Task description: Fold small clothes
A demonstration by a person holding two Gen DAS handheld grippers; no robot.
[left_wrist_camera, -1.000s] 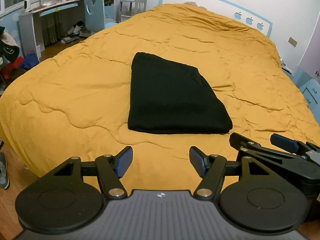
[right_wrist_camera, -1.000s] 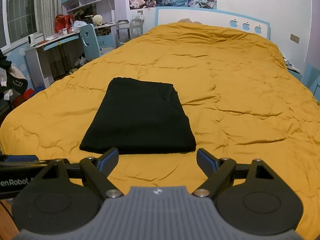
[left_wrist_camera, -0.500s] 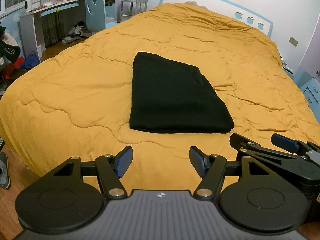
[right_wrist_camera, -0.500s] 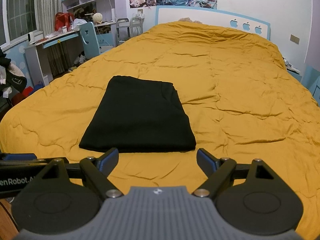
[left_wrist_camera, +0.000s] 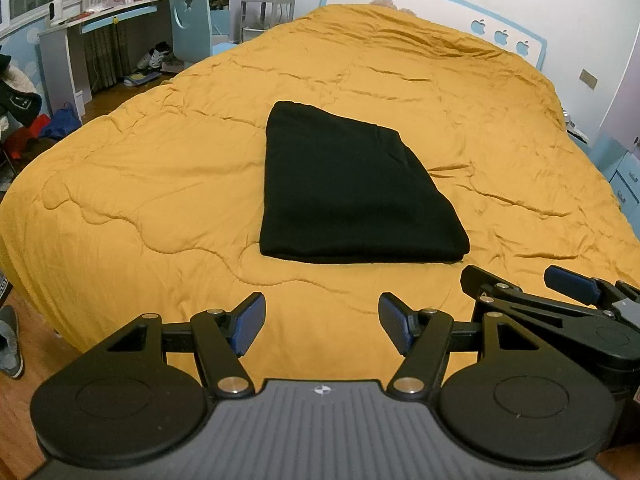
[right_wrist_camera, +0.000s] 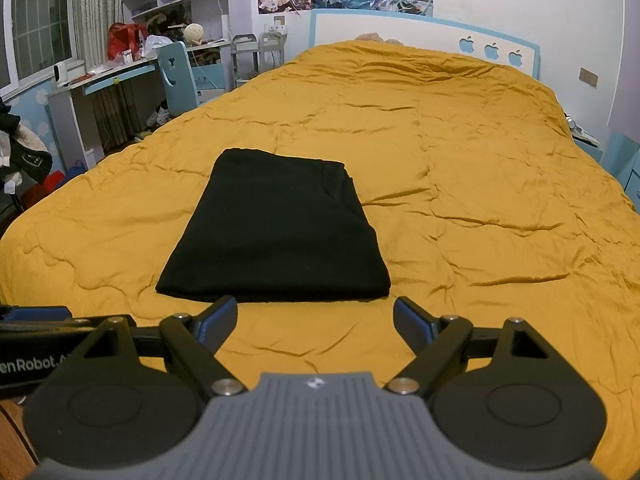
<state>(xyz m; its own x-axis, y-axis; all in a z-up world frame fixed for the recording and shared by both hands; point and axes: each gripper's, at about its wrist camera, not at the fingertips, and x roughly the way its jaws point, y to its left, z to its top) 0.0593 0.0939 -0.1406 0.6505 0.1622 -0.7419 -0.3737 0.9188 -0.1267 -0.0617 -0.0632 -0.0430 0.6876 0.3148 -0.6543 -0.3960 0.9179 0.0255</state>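
Note:
A black garment (left_wrist_camera: 348,188) lies folded into a flat rectangle on the mustard-yellow quilt (left_wrist_camera: 160,168), also seen as a black garment (right_wrist_camera: 276,232) in the right wrist view. My left gripper (left_wrist_camera: 322,326) hovers open over the quilt's near edge, short of the garment, with nothing between its blue pads. My right gripper (right_wrist_camera: 314,320) is open too, just in front of the garment's near edge and apart from it. In the left wrist view the right gripper (left_wrist_camera: 520,284) shows at the lower right, jaws wide apart.
The quilt (right_wrist_camera: 480,184) covers a large bed with a blue-and-white headboard (right_wrist_camera: 420,32). A desk (left_wrist_camera: 100,32), a blue chair (left_wrist_camera: 192,20) and shelves stand at the left. Clothes and shoes lie on the wooden floor (left_wrist_camera: 24,372) at the left. A bedside cabinet (left_wrist_camera: 624,176) is at the right.

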